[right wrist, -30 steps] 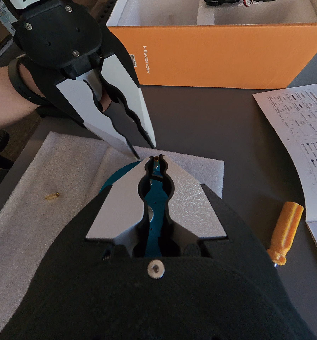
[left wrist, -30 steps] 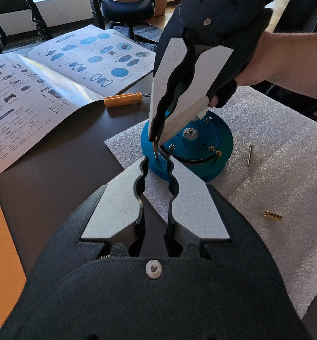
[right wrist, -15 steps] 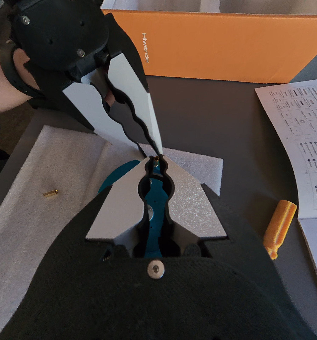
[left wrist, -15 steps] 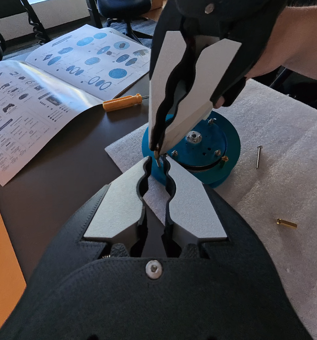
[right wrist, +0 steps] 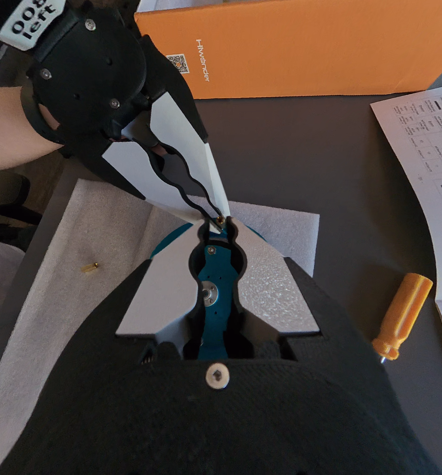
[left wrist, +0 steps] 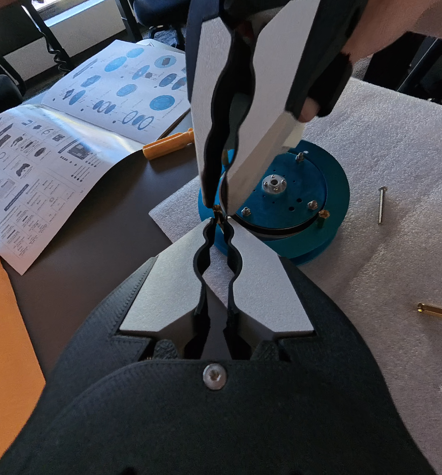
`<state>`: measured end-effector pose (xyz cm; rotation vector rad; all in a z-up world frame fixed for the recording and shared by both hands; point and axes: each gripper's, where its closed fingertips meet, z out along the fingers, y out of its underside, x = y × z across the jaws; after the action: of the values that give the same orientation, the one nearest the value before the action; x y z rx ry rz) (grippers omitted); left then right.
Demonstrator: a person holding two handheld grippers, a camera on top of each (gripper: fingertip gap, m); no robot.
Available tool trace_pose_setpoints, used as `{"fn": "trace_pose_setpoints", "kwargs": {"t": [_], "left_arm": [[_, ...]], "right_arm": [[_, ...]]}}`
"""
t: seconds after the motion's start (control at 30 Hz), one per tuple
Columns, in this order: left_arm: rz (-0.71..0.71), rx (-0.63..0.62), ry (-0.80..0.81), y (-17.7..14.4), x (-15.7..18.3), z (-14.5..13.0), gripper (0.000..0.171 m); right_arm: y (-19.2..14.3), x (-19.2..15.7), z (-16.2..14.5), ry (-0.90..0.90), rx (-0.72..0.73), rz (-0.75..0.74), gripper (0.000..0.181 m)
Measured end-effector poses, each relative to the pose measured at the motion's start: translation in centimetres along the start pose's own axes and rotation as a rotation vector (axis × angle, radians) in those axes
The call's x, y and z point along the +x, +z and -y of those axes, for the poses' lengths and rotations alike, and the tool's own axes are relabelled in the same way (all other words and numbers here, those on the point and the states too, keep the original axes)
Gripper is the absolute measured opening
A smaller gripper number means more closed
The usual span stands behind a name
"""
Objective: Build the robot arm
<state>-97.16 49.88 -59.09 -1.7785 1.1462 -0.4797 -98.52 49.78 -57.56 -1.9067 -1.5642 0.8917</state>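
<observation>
A small brass standoff [left wrist: 217, 208] stands upright at the near rim of a blue round disc assembly [left wrist: 292, 205] on white foam. My left gripper [left wrist: 218, 221] is closed on its lower part. My right gripper [right wrist: 217, 224] comes down from above the disc with its jaws slightly apart around the standoff [right wrist: 220, 220] and the left fingertips. In the right wrist view the left gripper [right wrist: 221, 217] reaches in from the upper left, and the disc [right wrist: 214, 295] shows between my right fingers. A second brass standoff [left wrist: 323, 214] stands on the disc's right rim.
The foam sheet [left wrist: 369, 257] holds a loose brass standoff [left wrist: 435, 313] and a long screw [left wrist: 381, 205]. An orange-handled screwdriver [right wrist: 402, 316] lies on the dark table beside an open manual [left wrist: 60, 154]. An orange box [right wrist: 304, 51] stands behind. My left and right fingertips are right by each other. My left gripper's tips are some 5 centimeters from the disc [right wrist: 214, 295]. It is also in sight in the left wrist view [left wrist: 265, 179].
My left gripper moved in and closed on the standoff that the right gripper held. The right gripper's jaws have parted a little. Both views have drawn closer to the disc.
</observation>
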Motion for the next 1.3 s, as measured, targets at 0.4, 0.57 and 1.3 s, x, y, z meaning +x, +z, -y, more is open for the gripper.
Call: {"fn": "trace_pose_setpoints", "kwargs": {"t": [0.4,0.57,1.3], "left_arm": [[-0.005,0.003,-0.007,-0.1,0.0,-0.1,0.004],[-0.005,0.001,-0.009,0.0,0.0,-0.1,0.004],[-0.020,0.003,-0.038,0.0,-0.1,-0.1,0.004]], "right_arm": [[-1.0,-0.4,0.7,-0.912,-0.369,-0.081,0.015],[-0.4,-0.5,0.3,-1.022,-0.508,-0.034,0.017],[0.2,0.5,-0.8,-0.759,-0.623,0.014,0.005]]}}
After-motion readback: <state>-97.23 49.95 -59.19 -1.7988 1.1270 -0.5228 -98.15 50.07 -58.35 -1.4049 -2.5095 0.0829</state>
